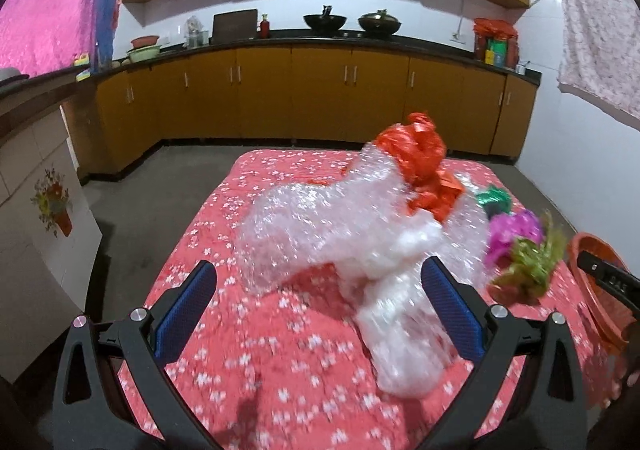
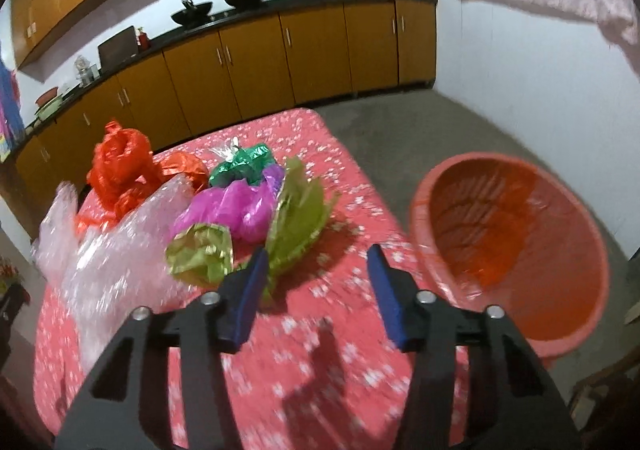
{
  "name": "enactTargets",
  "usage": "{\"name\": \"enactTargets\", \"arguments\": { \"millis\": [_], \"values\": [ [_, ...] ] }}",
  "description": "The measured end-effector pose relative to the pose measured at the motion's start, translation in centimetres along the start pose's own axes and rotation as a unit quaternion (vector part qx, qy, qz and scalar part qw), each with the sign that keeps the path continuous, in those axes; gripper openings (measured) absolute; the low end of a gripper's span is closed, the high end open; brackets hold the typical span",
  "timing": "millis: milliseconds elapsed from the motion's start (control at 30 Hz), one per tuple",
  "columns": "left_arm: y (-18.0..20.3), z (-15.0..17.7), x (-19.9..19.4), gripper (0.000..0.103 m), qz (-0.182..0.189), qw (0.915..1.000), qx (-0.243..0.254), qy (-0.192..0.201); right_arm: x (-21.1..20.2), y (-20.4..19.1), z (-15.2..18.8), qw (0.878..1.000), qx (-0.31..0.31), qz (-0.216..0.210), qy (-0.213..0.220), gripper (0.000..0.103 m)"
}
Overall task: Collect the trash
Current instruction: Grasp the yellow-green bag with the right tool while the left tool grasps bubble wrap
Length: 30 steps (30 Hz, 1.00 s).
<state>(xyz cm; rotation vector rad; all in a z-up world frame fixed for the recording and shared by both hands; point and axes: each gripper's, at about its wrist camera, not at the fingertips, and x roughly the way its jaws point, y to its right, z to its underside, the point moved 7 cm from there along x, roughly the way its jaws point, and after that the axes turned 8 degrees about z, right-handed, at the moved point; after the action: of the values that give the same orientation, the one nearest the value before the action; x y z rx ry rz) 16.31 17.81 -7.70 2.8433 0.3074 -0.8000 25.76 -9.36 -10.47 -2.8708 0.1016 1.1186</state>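
Left wrist view: left gripper [image 1: 320, 302] jaws wide apart, nothing clamped. Bubble wrap [image 1: 340, 234] lies between and ahead of the blue pads [image 1: 188, 310], one end trailing near the right-side pad; contact unclear, blur too heavy. Wide opening suits a bulky, springy sheet like this, judged as set up for a scoop-and-pinch. Red plastic bag [image 1: 416, 158] sits on the far end of the wrap, so lifting the wrap would likely drag or tip it.

Right wrist view: right gripper [image 2: 318, 290] also open, moderate gap, empty. Its left-side pad is just beside the yellow-green foil wrapper [image 2: 296, 218]; touching or not, cannot tell. Purple wrapper [image 2: 232, 210] and green foil wrapper [image 2: 244, 166] are bunched behind it, red bag and bubble wrap further left.

All trash is still heaped on the table with the pink flowered cloth [image 2: 340, 330]. Red basin [image 2: 520, 250] stands off the table's right edge, lower down, looks empty, likely the drop spot, close on the right gripper's side for short carries. Task judged barely started. Light foil could slip or spring out of a loose pinch.
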Motion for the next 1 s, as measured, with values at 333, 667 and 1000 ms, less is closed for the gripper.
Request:
{"name": "enactTargets", "arguments": {
  "millis": [333,667,1000],
  "values": [
    [0.2,-0.8,2.3,0.101,0.002,1.0000,0.007,0.006,4.2,-2.1,-2.2,0.999,0.024,-0.017,-0.021,0.046],
    [0.8,-1.4,3.6,0.096,0.006,0.9999,0.010,0.005,5.9,-2.2,0.5,0.998,-0.005,-0.022,-0.057,0.008],
    [1.9,-1.5,5.7,0.053,0.026,0.9991,0.024,-0.026,4.3,-1.9,0.9,0.999,-0.024,-0.018,-0.044,0.008]
  ]
}}
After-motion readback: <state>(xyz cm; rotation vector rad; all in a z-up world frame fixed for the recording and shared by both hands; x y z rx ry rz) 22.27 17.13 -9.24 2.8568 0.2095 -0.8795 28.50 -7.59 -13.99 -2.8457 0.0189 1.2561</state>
